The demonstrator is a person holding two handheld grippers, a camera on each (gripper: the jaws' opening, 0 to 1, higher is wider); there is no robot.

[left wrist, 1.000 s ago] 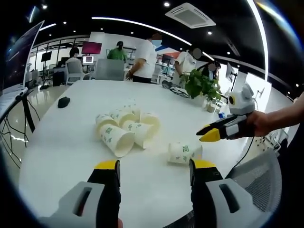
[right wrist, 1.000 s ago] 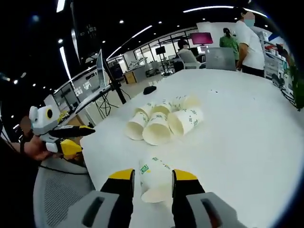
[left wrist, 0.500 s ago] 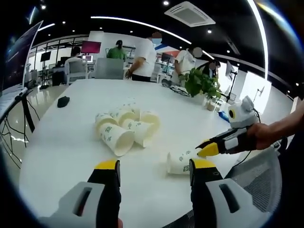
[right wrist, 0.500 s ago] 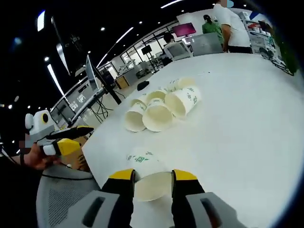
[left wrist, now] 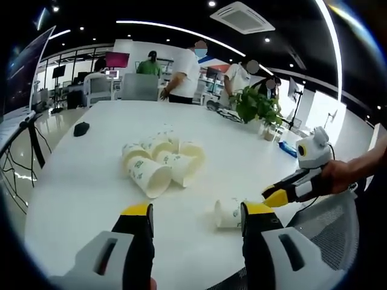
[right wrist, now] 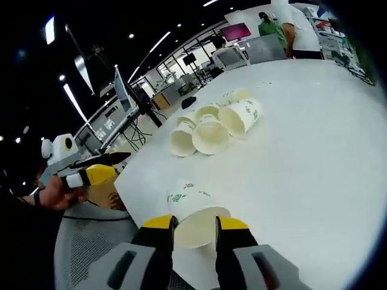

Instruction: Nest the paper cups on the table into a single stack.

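On the desk point(left wrist: 72, 181), a cluster of paper cups point(left wrist: 158, 162) lies on its side at the centre of the left gripper view, with a lone cup point(left wrist: 228, 213) near the desk's front edge at 5 o'clock from it. The right hand-held gripper point(left wrist: 279, 196) sits just beside that cup, at its 3 o'clock. A potted plant point(left wrist: 259, 109) stands on the far side at 1 o'clock from the cluster, a small object point(left wrist: 81, 128) at 10 o'clock. People point(left wrist: 184, 72) stand behind the desk. In the right gripper view, the lone cup point(right wrist: 195, 208) sits between the jaws, the cluster point(right wrist: 214, 125) beyond at 12 o'clock, and the left hand-held gripper point(right wrist: 100, 171) off the desk's edge at 9 o'clock.

Open-plan office: monitors point(left wrist: 116, 60), desks.
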